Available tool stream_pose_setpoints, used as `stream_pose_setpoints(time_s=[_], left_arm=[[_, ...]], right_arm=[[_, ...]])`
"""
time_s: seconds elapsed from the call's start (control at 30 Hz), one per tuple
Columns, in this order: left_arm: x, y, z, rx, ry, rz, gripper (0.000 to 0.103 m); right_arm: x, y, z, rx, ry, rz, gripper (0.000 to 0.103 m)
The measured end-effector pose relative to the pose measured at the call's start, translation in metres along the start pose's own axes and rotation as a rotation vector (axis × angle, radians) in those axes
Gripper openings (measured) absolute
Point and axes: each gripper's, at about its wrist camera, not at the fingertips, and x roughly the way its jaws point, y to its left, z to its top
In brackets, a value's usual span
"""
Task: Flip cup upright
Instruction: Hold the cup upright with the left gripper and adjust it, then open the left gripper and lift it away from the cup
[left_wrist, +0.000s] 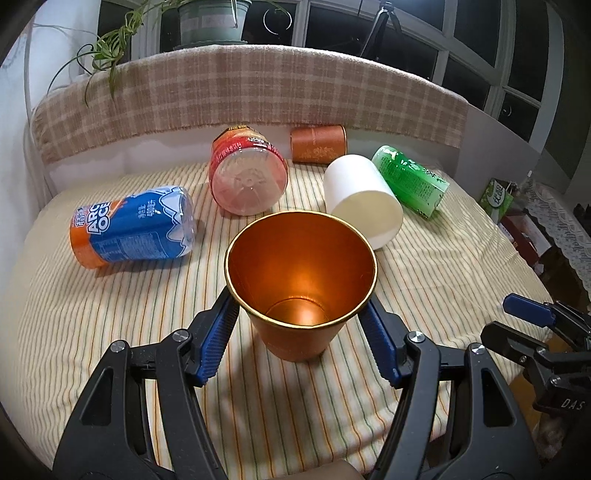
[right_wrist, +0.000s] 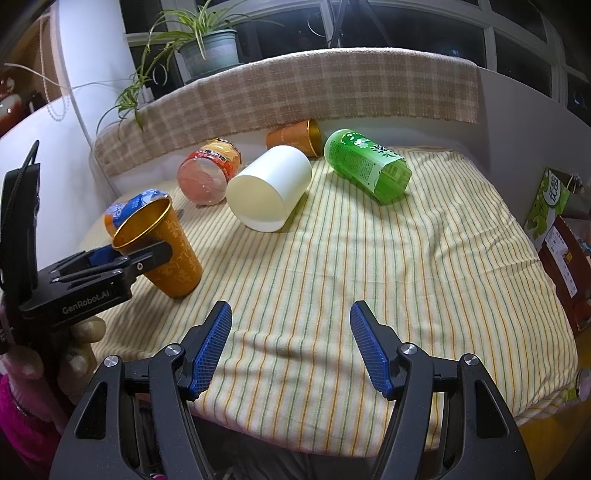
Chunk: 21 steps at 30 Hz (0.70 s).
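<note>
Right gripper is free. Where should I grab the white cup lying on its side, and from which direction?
Take the white cup across its round wall, near the middle. It lies on its side on the striped cloth, mouth toward the camera, so probably bring the open right gripper down from above, fingers straddling the wall, clear of the green bottle.

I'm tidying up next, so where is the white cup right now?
The white cup lies on its side mid-table, open end toward the cameras, between the red bottle and the green bottle, in front of the far orange cup.
</note>
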Motion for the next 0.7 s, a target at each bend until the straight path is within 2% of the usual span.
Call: stream_pose_setpoints(time_s=[0.27,0.33,0.6,0.67,0.7], left_arm=[[-0.003,0.001,-0.002,-0.003,0.014,-0.027,0.069],[-0.005,0.002,-0.002,-0.005,0.018,-0.038,0.081],[-0.025,0.005,-0.011,0.016,-0.011,-0.041,0.088],[-0.035,0.008,-0.015,0.021,-0.037,-0.032,0.088],[-0.043,0.009,-0.016,0.022,-0.056,-0.019,0.088]], right_arm=[[-0.003,0.001,0.000,-0.001,-0.005,0.000,0.066],[-0.004,0.002,0.000,-0.003,-0.008,0.000,0.066],[-0.012,0.007,0.002,-0.018,-0.049,-0.011,0.066],[-0.016,0.009,0.003,-0.028,-0.075,-0.022,0.069],[-0.019,0.011,0.004,-0.034,-0.092,-0.030,0.077]])
